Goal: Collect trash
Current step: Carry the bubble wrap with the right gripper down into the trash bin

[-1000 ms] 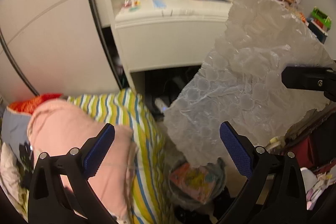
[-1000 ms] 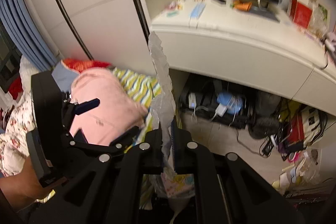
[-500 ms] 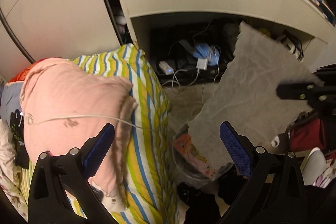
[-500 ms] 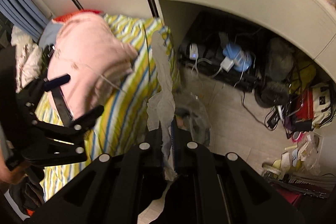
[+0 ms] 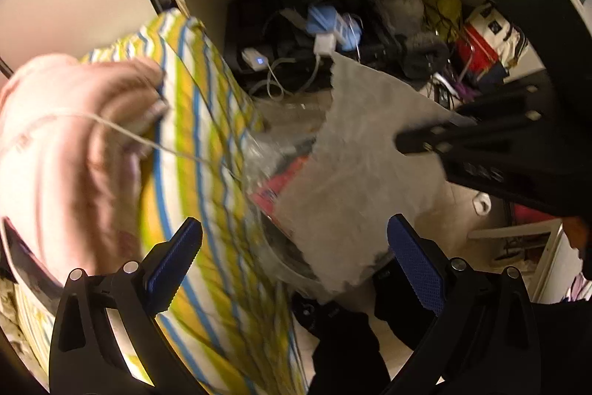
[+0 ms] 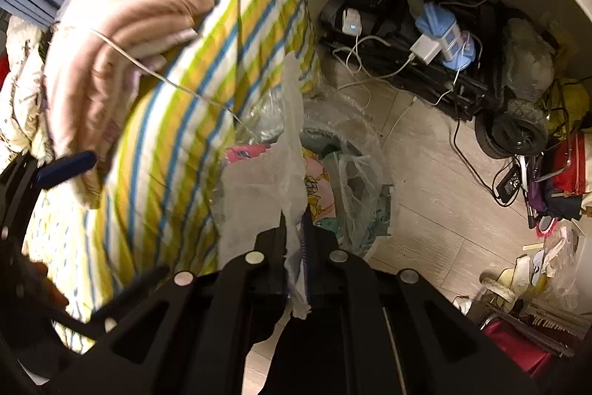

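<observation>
our right tongs are clenching the bubble wrap sheet, hanging at twelve o'clock over the lined trash bin; our left tongs are gaping wide, touching nothing

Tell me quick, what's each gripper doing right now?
Left gripper: open, holding nothing.
Right gripper: jaws shut on the bubble wrap sheet, over the trash bin.

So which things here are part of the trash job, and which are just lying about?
Job:
bubble wrap sheet, pinched in the right gripper
lined bin
left gripper, open

Lying about:
striped bedding
pink quilt
chargers and cables
</observation>
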Demonstrator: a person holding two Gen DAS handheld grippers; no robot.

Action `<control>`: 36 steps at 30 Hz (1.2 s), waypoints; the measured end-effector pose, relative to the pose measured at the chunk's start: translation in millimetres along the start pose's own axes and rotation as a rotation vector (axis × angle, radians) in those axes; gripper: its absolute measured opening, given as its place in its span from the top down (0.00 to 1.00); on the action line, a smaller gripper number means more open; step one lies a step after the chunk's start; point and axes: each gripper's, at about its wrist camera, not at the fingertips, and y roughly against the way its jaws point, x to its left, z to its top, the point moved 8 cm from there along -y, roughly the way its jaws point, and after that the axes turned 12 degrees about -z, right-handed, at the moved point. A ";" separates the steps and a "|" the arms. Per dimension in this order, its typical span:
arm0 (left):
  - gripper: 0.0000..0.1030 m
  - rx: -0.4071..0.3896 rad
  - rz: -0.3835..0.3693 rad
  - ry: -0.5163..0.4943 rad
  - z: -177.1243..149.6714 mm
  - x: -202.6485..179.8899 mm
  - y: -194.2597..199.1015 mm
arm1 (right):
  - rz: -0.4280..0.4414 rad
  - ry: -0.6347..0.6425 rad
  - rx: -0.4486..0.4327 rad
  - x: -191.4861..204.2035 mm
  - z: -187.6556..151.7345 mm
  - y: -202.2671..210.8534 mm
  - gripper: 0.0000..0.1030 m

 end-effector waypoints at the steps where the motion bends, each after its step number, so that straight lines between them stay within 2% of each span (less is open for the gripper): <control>1: 0.06 0.007 -0.005 0.006 -4.5 -1.4 -7.3 | -0.004 0.006 0.002 0.1 -0.4 -9.1 0.92; 6: 0.06 0.026 -0.027 0.028 -16.9 -0.4 -40.1 | -0.018 0.020 0.022 -4.6 -2.5 -47.3 0.92; 10: 0.06 0.002 -0.078 0.036 -15.4 -0.8 -63.6 | -0.011 0.042 0.034 -6.5 -6.8 -75.3 0.92; 19: 0.06 0.035 -0.154 -0.014 -28.0 -4.1 -120.5 | 0.030 0.056 0.078 -1.8 -20.1 -129.5 0.92; 26: 0.06 0.091 -0.174 -0.042 -42.1 -4.1 -167.0 | 0.053 0.053 0.103 2.6 -24.8 -163.0 0.92; 36: 0.06 0.126 -0.184 -0.011 -50.2 7.2 -208.3 | 0.076 0.095 0.133 12.0 -28.1 -203.8 0.92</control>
